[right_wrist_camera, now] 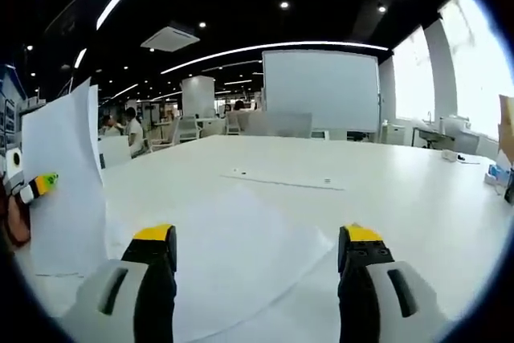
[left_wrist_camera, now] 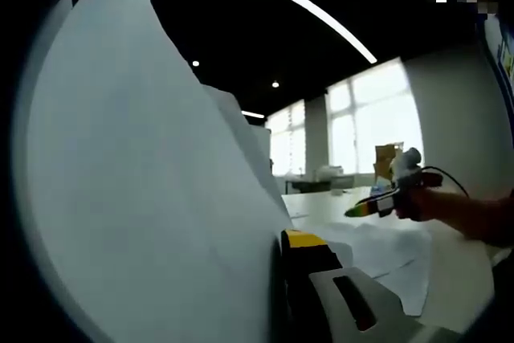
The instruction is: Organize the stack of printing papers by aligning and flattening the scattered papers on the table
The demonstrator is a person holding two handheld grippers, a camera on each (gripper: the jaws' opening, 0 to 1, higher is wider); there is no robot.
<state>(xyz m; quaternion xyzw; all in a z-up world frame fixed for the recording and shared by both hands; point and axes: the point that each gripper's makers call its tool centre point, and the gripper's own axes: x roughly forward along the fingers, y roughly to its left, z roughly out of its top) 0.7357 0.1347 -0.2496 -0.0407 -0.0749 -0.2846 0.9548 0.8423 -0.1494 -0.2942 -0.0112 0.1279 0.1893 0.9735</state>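
Observation:
A large white sheet of paper (left_wrist_camera: 152,182) stands upright in the left gripper view and covers its left half. My left gripper (left_wrist_camera: 283,240) is shut on its edge; one yellow-tipped finger (left_wrist_camera: 305,240) shows and the other is hidden behind the sheet. In the right gripper view the same upright paper (right_wrist_camera: 64,190) stands at the left with the left gripper (right_wrist_camera: 38,185) at its edge. My right gripper (right_wrist_camera: 257,238) is open just above a flat sheet (right_wrist_camera: 233,255) on the white table (right_wrist_camera: 385,190). A hand holds the right gripper (left_wrist_camera: 363,209) over loose sheets (left_wrist_camera: 385,255).
A thin strip and small marks (right_wrist_camera: 281,181) lie further out on the table. A whiteboard (right_wrist_camera: 321,90), chairs and seated people (right_wrist_camera: 128,130) are at the far side. Boxes and clutter (right_wrist_camera: 502,166) sit at the right edge by the windows.

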